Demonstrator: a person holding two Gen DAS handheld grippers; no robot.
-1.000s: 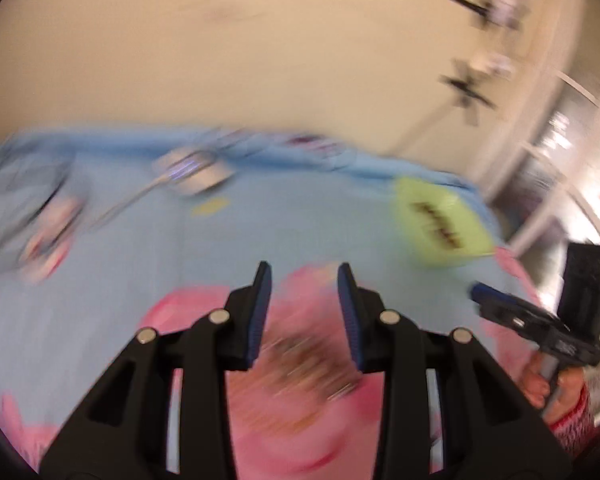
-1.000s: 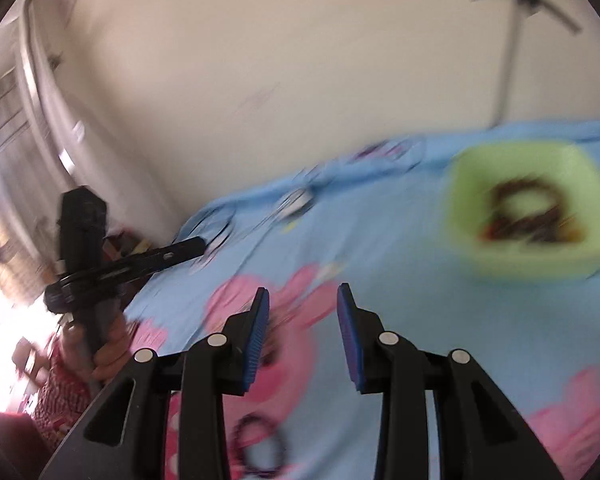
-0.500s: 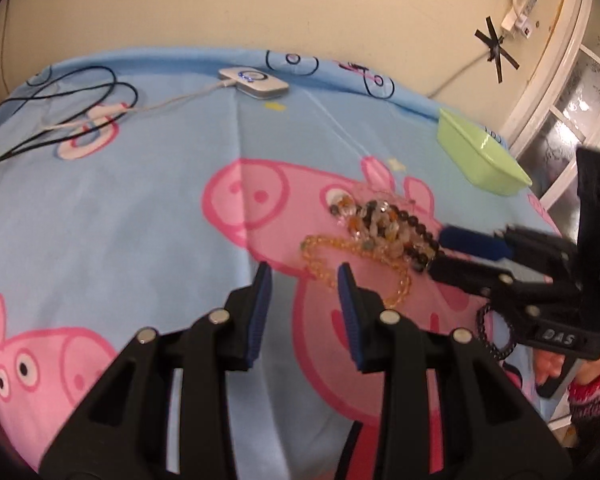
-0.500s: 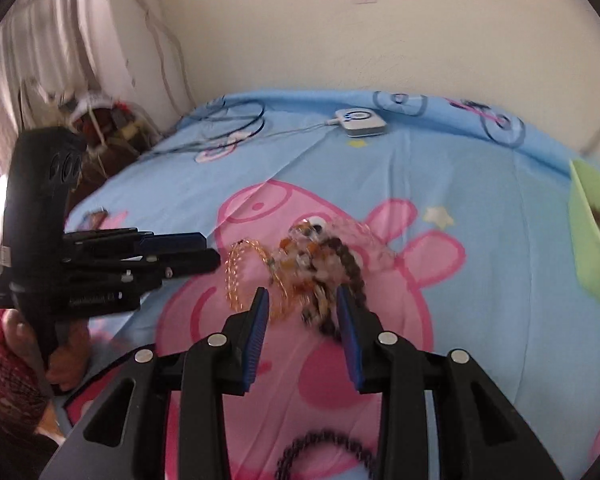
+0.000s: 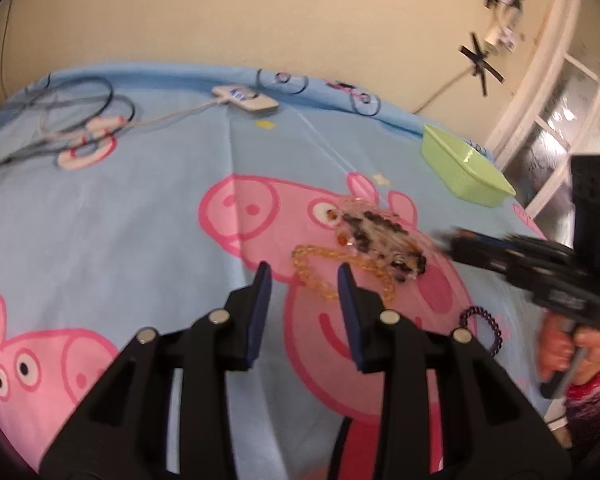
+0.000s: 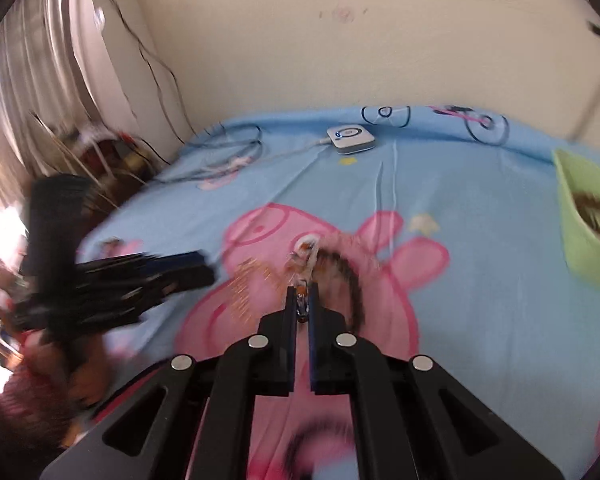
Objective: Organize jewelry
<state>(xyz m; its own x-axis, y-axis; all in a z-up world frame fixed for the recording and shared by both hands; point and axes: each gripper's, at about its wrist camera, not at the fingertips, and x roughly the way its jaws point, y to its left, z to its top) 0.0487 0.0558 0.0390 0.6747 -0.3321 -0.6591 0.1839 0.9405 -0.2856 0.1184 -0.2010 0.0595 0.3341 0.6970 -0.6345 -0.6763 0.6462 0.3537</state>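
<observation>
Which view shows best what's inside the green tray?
The right wrist view: the green tray opens toward the camera, showing dark, blurred jewelry inside. The left wrist view shows only the tray's outer wall and rim; its contents are hidden.

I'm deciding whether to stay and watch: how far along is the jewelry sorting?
Early to midway. Done: some dark beads already lie in the green tray. In hand: the right gripper has just closed on a strand from the bead pile; the left gripper hovers open, empty. Left: the rest of the pile, the amber chain and the dark bracelet on the sheet.
</observation>
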